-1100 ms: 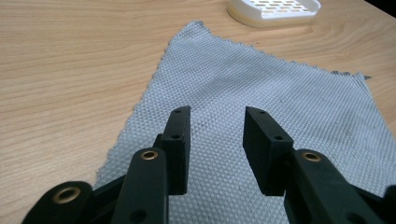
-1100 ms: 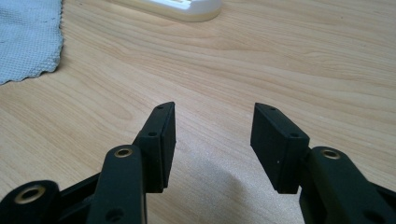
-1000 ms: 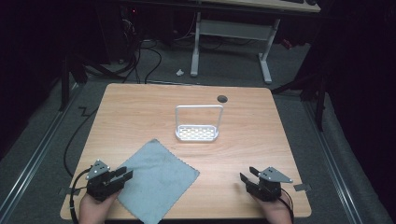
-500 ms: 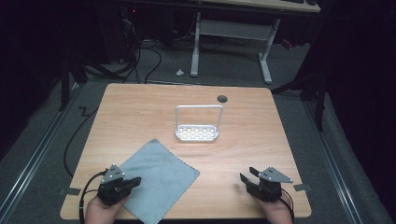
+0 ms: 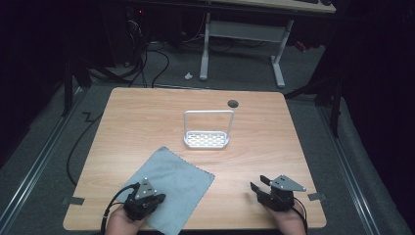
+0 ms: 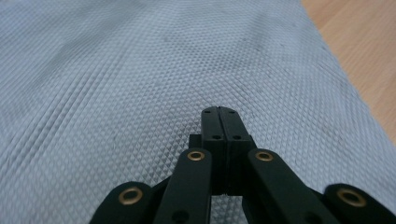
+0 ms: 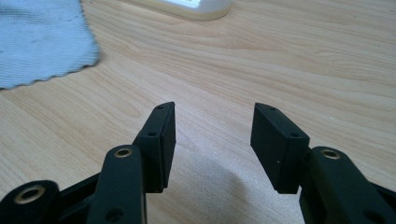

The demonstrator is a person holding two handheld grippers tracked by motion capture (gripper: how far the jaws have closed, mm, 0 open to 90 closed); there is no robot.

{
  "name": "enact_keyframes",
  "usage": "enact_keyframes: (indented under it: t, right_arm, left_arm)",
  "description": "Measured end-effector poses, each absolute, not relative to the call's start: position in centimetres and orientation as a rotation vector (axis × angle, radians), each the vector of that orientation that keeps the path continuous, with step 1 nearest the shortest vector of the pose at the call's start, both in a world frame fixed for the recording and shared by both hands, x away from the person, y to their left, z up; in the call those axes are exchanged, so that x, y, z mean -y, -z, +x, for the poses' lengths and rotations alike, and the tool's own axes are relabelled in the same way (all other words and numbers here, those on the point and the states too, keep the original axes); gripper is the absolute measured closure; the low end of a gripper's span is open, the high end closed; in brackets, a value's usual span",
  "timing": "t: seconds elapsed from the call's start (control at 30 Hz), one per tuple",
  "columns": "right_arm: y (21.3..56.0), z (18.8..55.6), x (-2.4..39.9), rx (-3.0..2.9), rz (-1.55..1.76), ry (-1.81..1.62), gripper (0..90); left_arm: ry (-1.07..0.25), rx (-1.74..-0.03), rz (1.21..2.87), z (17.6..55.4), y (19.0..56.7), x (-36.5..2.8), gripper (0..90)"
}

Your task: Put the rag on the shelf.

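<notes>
In the high view, the grey cloth [image 5: 169,188] lies flat on the wooden table [image 5: 147,117], on the near-left side of the white rack [image 5: 207,130] and apart from it. The left gripper [image 5: 147,201] is over the near part of the cloth. The right gripper [image 5: 258,185] is near-right of the rack, over bare wood.

In the left gripper view, the jaws are pressed together above the cloth [image 6: 116,84], with nothing between them; they have just been closing.

In the right gripper view, the jaws stand apart and empty over the table [image 7: 303,60], the rack's base [image 7: 196,7] beyond them.
</notes>
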State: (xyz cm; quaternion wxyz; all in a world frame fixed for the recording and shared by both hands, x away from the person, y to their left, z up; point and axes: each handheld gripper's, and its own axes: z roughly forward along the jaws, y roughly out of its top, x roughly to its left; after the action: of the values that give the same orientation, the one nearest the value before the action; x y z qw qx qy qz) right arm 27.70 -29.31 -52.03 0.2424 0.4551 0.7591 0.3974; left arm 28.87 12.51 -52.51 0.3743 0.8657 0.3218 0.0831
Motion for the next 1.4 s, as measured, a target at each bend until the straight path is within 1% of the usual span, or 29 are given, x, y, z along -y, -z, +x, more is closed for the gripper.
enact_keyframes:
  t: [0.07,0.17,0.3,0.33,0.47,0.57,0.63,0.7,0.73,0.77,0.8,0.87,0.9,1.1,1.2,1.4]
  right_arm:
    - [52.0,27.7,29.3,-2.076,1.243,-1.087,51.2]
    - [52.2,27.6,29.1,-2.092,1.243,-1.090,51.8]
    - [52.2,27.7,28.6,-2.107,1.228,-1.093,52.4]
    - [52.3,27.7,28.4,-2.111,1.223,-1.097,52.7]
    - [52.2,27.7,27.3,-2.139,1.190,-1.100,53.9]
    - [52.1,27.5,26.0,-2.168,1.159,-1.108,55.4]
    - [52.1,27.5,25.1,-2.188,1.146,-1.121,56.8]
    - [52.0,27.5,23.8,-2.227,1.135,-1.137,61.0]
    - [52.0,27.5,23.1,-2.238,1.115,-1.141,64.8]
    - [52.0,27.5,23.1,-2.238,1.115,-1.141,64.8]
    - [51.8,27.4,21.6,-2.282,1.077,-1.134,76.5]
    - [51.9,27.3,19.9,-2.335,1.024,-1.110,86.8]
    - [52.0,27.3,19.0,-2.360,1.000,-1.095,89.9]
    - [52.7,27.3,15.3,-2.498,0.878,-1.022,90.0]
    - [52.7,27.2,15.2,-2.496,0.866,-1.003,90.0]
    - [52.7,27.7,17.4,-2.454,0.947,-1.002,90.0]
  left_arm:
    - [-0.195,-0.802,2.220,28.8,52.5,-11.7,89.6]
    - [-0.136,-0.733,2.213,28.4,52.4,-9.6,86.5]
    - [-0.173,-0.744,2.190,28.3,52.0,-10.4,85.6]
    - [-0.202,-0.785,2.175,28.6,51.8,-11.9,85.3]
    - [-0.267,-0.897,2.130,29.5,51.6,-15.7,84.5]
    - [-0.298,-0.977,2.108,30.1,51.6,-17.9,84.0]
    - [-0.290,-1.021,2.088,30.5,51.7,-18.7,84.0]
    - [-0.282,-1.038,2.077,30.8,51.8,-19.0,84.1]
    - [-0.281,-1.036,2.084,30.9,51.9,-19.0,84.2]
    - [-0.281,-1.036,2.084,30.9,51.9,-19.0,84.4]
    - [-0.290,-1.029,2.106,30.9,52.1,-18.6,84.5]
    - [-0.286,-1.023,2.121,31.0,52.2,-18.3,84.8]
    - [-0.285,-1.020,2.129,31.0,52.3,-18.2,84.9]
    - [-0.290,-1.016,2.145,30.9,52.6,-17.9,84.9]
    - [-0.285,-1.011,2.147,30.9,52.6,-17.9,85.0]
    - [-0.250,-0.948,2.172,30.2,52.5,-16.5,85.1]
